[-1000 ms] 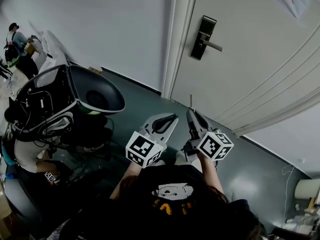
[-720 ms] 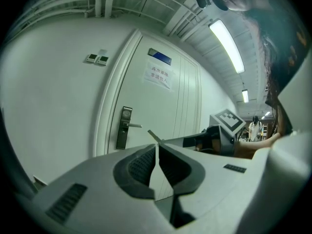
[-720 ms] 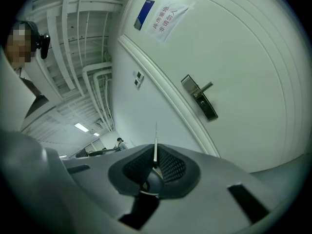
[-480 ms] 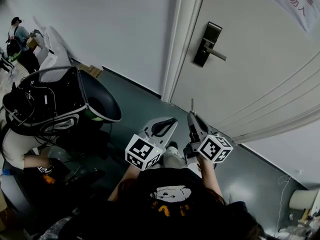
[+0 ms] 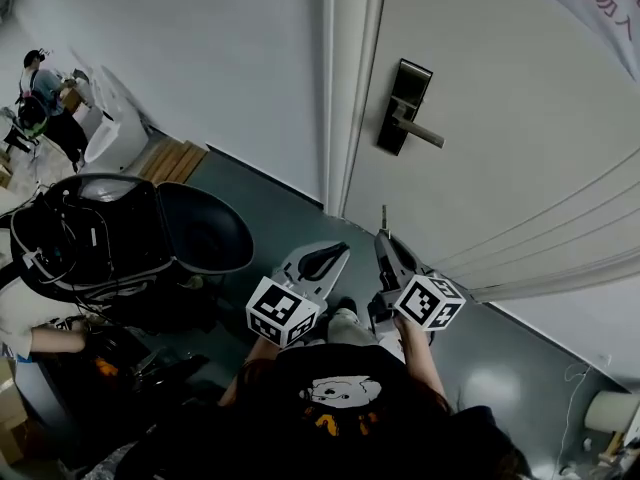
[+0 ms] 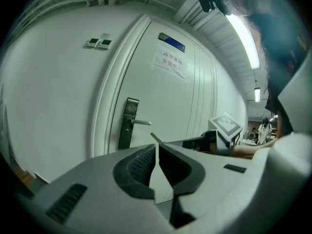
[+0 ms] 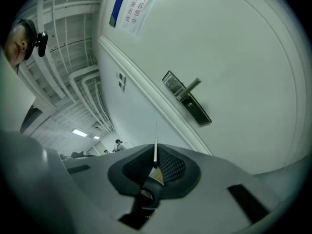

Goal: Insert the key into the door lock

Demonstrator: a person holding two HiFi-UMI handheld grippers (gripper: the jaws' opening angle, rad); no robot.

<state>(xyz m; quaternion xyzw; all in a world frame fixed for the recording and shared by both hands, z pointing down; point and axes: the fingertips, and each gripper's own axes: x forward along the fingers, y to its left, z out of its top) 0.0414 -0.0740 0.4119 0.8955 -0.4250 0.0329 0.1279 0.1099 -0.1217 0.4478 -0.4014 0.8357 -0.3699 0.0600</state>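
Nearest to me, the person in the black shirt (image 5: 345, 393) is holding both tools out in front of the chest, arms reaching toward the door; the left hand-held gripper (image 5: 338, 252) (image 6: 156, 147) is sitting with its jaws pressed together at the tips and nothing between them, its marker cube (image 5: 283, 311) facing up; just beside it, the right hand-held gripper (image 5: 384, 238) (image 7: 155, 162) is clamping the key (image 5: 383, 218) (image 7: 155, 149) between its ribbed dark pads, the thin blade sticking straight out past the tips and pointing at the door, with something yellowish showing below the blade between the pads; the two grippers are running side by side, close but not touching; under them the grey-green floor (image 5: 290, 203) is stretching to the foot of the wall; to the person's left a big black shell-shaped unit (image 5: 200, 228) trailing cables is standing on that floor; beyond the key, the white door (image 5: 500, 118) is standing shut in its door frame (image 5: 345, 88); the door lock (image 5: 403, 106) (image 6: 128, 123) (image 7: 187, 99), a dark upright plate with a lever handle (image 5: 425, 134), is sitting well apart from the key tip, higher up the door; a paper sign (image 5: 590, 3) is hanging further up the panel.
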